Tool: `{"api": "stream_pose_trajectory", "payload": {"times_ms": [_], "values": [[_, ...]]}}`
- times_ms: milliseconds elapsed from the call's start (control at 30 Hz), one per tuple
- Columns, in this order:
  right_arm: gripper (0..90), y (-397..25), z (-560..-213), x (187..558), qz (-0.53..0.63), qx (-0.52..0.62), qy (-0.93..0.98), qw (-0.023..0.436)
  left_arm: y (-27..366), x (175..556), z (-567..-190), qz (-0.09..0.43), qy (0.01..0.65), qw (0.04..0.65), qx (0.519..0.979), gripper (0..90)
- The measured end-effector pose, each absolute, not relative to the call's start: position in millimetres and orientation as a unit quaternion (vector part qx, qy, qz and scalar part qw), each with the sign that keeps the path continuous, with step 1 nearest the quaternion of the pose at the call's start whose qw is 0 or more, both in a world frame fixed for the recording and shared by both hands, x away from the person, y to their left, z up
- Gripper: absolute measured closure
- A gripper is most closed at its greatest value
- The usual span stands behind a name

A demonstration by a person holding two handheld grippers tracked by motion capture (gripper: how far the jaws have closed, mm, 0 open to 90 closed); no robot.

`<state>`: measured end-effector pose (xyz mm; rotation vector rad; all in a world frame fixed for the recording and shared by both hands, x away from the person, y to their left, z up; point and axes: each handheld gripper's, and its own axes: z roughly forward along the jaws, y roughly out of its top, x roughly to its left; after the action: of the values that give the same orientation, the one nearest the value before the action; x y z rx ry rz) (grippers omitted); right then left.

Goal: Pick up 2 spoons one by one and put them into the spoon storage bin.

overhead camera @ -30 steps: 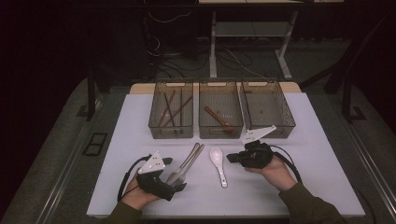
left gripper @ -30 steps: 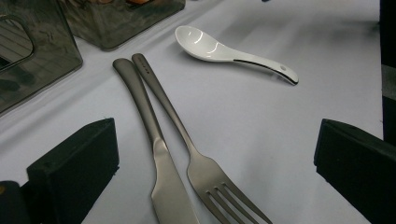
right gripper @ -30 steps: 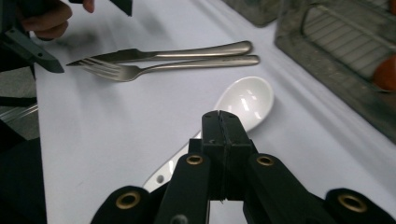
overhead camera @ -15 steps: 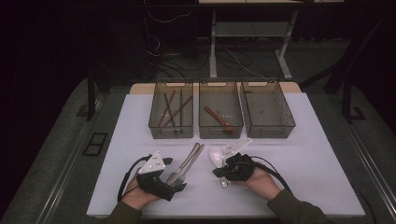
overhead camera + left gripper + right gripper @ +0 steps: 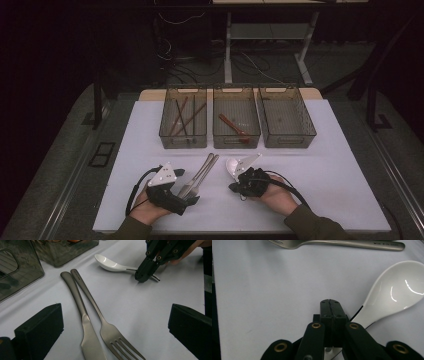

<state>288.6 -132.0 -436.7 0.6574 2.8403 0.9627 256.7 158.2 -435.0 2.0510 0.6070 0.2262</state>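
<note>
Right gripper jaws pressing together beside white spoon handle | left gripper gaping over knife and fork

From my right gripper view, the fork handle carries small stamped lettering near its end, too small and blurred for me to read. I can read no other text anywhere.

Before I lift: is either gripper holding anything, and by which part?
The right gripper is shut on the white ceramic spoon, on its handle. The left gripper is open, holding nothing.
</note>
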Motion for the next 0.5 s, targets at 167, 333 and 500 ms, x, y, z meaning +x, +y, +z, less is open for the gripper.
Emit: {"api": "stream_pose_trajectory", "payload": {"times_ms": [167, 333, 500], "values": [[89.2, -136.4, -437.5, 290.0, 0.307, 0.222, 0.925, 0.036, 158.3, 256.7, -434.8, 0.093, 0.248, 0.475, 0.839, 0.0], [89.2, -141.0, -437.2, 292.4, 0.303, 0.225, 0.925, 0.042, 158.4, 256.7, -434.7, 0.092, 0.248, 0.475, 0.839, 0.0], [89.2, -144.1, -436.1, 292.6, 0.3, 0.229, 0.925, 0.039, 158.6, 256.5, -434.6, 0.093, 0.249, 0.476, 0.838, 0.0]]}}
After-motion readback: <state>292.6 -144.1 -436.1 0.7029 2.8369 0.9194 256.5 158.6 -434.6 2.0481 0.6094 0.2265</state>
